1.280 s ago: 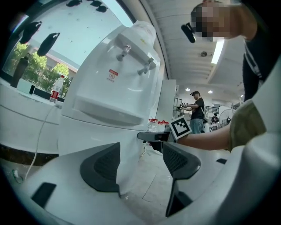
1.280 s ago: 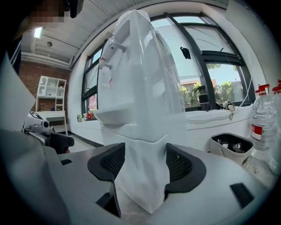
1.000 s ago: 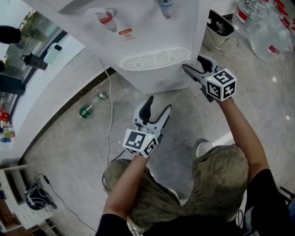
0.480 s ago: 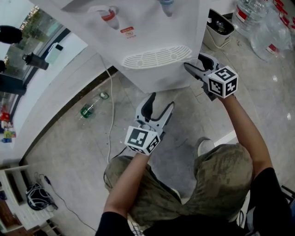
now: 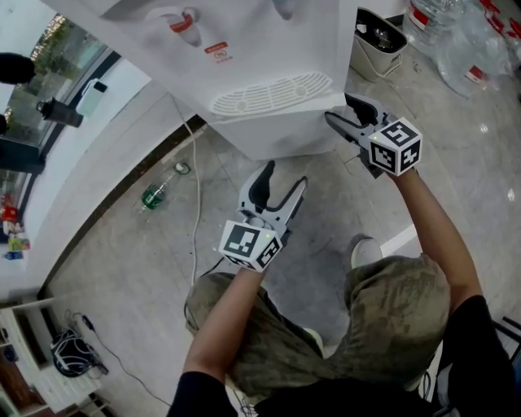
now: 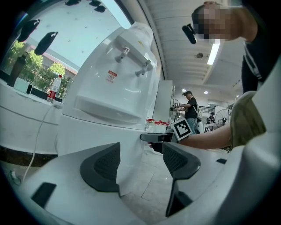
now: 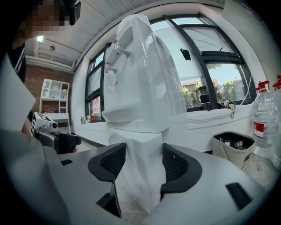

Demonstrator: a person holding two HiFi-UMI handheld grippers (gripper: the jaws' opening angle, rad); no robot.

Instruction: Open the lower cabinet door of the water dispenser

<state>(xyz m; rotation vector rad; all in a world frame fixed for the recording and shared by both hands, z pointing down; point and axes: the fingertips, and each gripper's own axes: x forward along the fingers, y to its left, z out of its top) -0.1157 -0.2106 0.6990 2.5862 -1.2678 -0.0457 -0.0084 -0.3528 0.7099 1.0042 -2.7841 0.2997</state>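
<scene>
Right tongs (image 5: 338, 107), jaws apart, straddle a corner of the water dispenser's (image 5: 269, 49) lower cabinet (image 5: 277, 134); left tongs (image 5: 285, 174) gape empty nearby.

The water dispenser (image 5: 273, 49) is a white, upright floor model standing on the pale tiled floor (image 5: 146, 269) by a low white ledge. It has a red-tagged tap (image 5: 186, 23) and, below it, a slotted drip tray (image 5: 260, 94). Beneath the tray, the plain white lower cabinet door (image 5: 285, 134) looks shut and flush with the body.
</scene>
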